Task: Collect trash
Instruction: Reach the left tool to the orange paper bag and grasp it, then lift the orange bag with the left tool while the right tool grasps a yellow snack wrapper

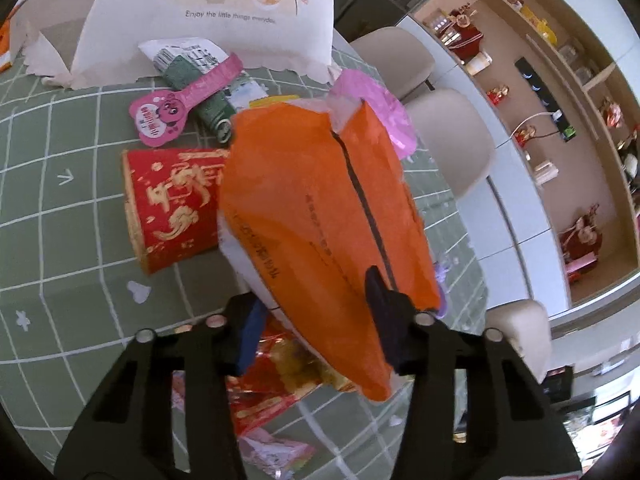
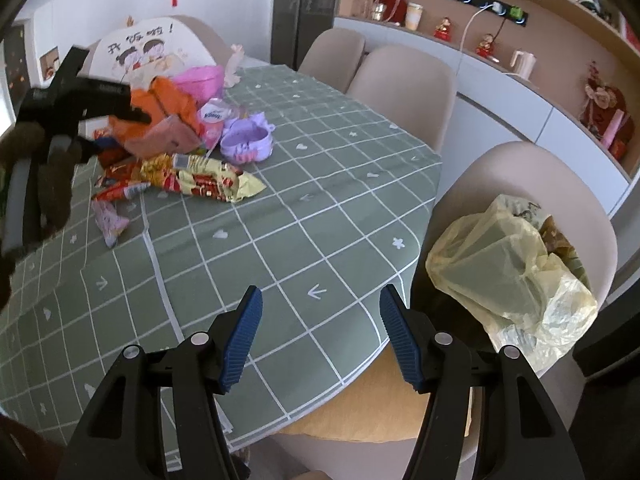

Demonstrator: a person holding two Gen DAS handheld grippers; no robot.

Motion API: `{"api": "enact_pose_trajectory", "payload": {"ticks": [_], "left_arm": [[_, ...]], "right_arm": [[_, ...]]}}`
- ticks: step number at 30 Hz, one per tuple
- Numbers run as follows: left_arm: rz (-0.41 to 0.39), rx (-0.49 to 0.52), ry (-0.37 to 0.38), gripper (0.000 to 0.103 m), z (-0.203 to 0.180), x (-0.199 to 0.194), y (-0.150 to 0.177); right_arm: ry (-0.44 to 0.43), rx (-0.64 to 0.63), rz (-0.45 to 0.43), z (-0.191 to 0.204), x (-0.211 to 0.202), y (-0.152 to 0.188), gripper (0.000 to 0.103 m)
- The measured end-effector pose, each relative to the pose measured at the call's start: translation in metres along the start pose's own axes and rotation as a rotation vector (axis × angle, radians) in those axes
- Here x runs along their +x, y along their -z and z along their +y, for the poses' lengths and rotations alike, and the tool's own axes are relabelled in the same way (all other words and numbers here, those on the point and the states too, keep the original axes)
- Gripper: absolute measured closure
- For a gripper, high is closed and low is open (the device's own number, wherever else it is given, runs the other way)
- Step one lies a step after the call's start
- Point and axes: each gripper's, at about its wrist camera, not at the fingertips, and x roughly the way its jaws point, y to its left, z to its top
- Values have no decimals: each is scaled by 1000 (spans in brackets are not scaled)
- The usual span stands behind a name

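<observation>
The left claw pinched an orange packet at centre frame above the bench; only the right view showed the spread, empty right claw and, lower right, a yellow bag.

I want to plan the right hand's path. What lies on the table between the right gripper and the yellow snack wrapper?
In the right wrist view, only bare green checked tablecloth lies between the right gripper and the yellow snack wrapper.
</observation>
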Motion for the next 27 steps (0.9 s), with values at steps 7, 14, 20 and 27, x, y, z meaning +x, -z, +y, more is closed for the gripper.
{"api": "enact_pose_trajectory", "payload": {"ticks": [7, 14, 20, 27], "left_arm": [[-48, 71, -64, 91, -32, -17, -3], [-118, 105, -152, 93, -62, -78, 50], [-233, 16, -253, 93, -67, -136, 94], [-278, 138, -393, 93, -67, -176, 118]], "right_arm": [[-83, -43, -12, -19, 13, -2, 45], [-315, -113, -82, -47, 31, -40, 45], [-517, -249, -115, -29, 54, -73, 45], [-623, -381, -104, 22, 84, -103, 45]]}}
